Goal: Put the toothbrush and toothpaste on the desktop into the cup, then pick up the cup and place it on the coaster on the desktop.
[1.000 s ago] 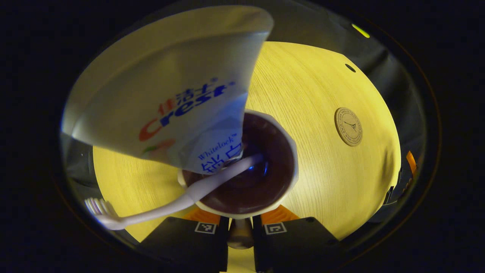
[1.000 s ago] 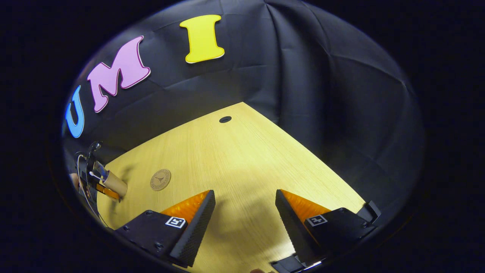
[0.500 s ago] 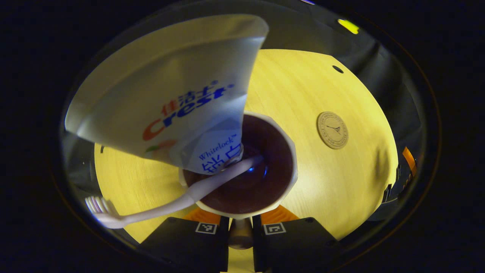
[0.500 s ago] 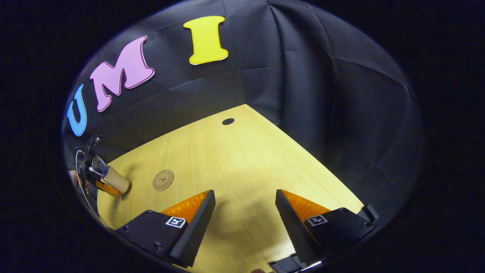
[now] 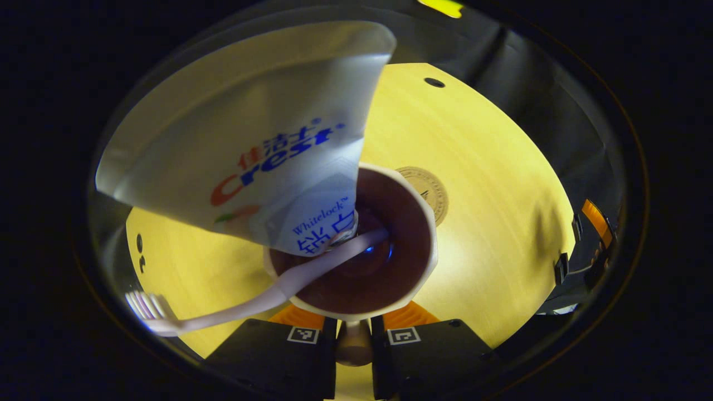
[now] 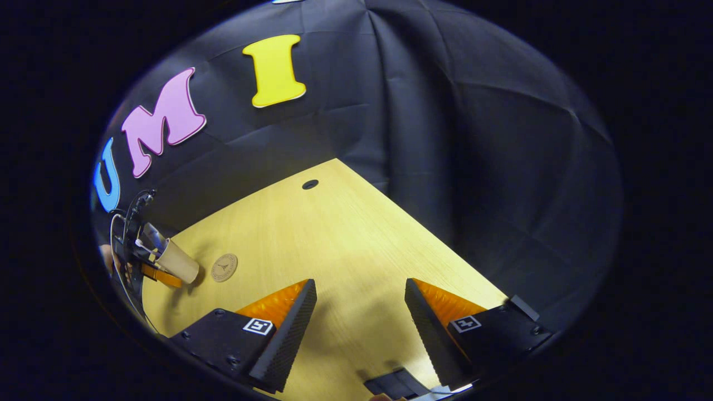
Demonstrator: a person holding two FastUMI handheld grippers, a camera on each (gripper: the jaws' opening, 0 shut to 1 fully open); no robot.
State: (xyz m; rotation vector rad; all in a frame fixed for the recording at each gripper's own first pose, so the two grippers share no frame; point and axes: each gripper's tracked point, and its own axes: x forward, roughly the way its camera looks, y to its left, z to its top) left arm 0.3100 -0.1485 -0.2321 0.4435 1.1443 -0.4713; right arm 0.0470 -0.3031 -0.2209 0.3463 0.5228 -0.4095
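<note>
Our left gripper (image 5: pixel 353 328) is clamped on the near wall of the tan paper cup (image 5: pixel 390 301), held above the pale wooden desktop (image 5: pixel 501 223). The white toothpaste tube (image 5: pixel 250 139) and white toothbrush (image 5: pixel 223 312) stand in it. The round brown coaster (image 5: pixel 431 186) lies partly hidden just beyond its rim. Our right gripper (image 6: pixel 361 312) hangs spread wide, holding nothing.

My left gripper (image 5: pixel 353 334) clamps the cup (image 5: pixel 415 273), toothpaste (image 5: pixel 250 139) and toothbrush (image 5: pixel 234 309) inside, its rim overlapping the coaster (image 5: pixel 431 186).
</note>
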